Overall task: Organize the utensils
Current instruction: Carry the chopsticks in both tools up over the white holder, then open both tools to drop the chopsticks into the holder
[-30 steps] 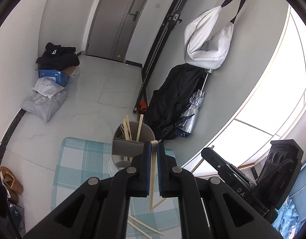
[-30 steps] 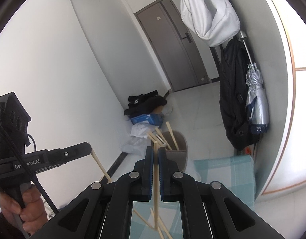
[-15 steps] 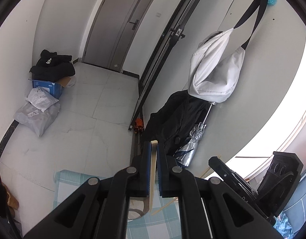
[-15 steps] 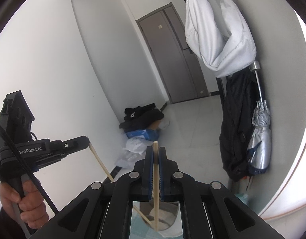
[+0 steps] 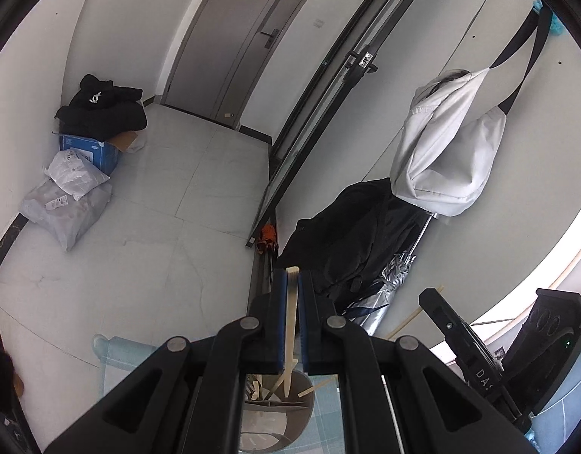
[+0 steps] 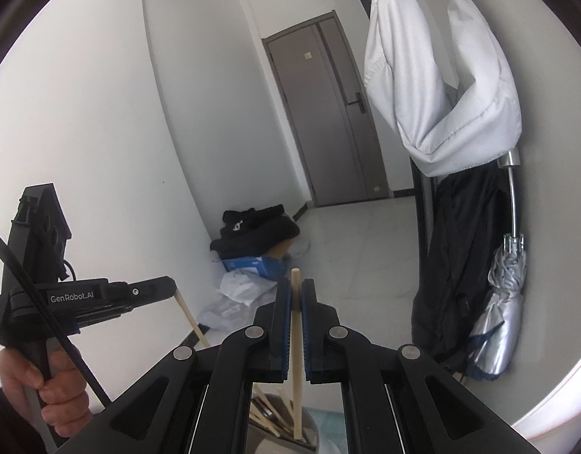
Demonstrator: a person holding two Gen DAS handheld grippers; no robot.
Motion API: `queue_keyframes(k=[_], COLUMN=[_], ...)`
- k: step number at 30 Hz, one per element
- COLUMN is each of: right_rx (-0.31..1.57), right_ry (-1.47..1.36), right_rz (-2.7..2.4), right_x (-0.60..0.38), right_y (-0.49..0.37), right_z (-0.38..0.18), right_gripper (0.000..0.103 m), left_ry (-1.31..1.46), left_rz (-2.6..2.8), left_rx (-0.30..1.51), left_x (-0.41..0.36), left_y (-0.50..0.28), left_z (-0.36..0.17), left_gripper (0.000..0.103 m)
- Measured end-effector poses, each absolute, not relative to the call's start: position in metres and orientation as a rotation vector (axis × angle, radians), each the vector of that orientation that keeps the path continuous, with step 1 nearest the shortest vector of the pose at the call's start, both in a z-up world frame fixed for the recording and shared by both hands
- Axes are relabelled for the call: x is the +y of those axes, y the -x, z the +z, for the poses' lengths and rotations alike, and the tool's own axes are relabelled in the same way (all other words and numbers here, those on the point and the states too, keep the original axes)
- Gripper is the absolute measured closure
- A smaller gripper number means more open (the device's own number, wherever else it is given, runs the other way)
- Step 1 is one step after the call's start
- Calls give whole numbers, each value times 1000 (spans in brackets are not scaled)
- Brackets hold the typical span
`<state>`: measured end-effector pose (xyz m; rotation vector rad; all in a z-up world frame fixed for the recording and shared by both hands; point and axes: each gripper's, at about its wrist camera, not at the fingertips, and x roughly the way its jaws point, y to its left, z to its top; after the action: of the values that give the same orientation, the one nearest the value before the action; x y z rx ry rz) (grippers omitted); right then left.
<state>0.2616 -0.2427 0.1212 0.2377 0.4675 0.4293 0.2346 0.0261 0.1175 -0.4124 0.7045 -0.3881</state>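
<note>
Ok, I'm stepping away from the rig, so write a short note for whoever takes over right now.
Left gripper: shut on a chopstick, tip over the holder.
Right gripper: shut on another chopstick, lower end in or just over the same holder; which one I cannot tell.
Done: several chopsticks already stand in the holder, on the checked cloth.
Left: let both held chopsticks down into the holder, then check the cloth for any others; most of it is out of view.
</note>
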Motion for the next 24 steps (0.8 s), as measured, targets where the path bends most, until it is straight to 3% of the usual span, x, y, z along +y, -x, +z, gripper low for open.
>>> queue_keyframes(k=[24], right_rx=[527], right_ry=[-129], right_rz=[485], right_x=[-227], right_y=[-256], right_z=[70], right_gripper=[99], left_ry=[288], left_rz=[-460], left_rx=[747], left_x=[8], left_y=[-228], left_z=[86], left_gripper=[101])
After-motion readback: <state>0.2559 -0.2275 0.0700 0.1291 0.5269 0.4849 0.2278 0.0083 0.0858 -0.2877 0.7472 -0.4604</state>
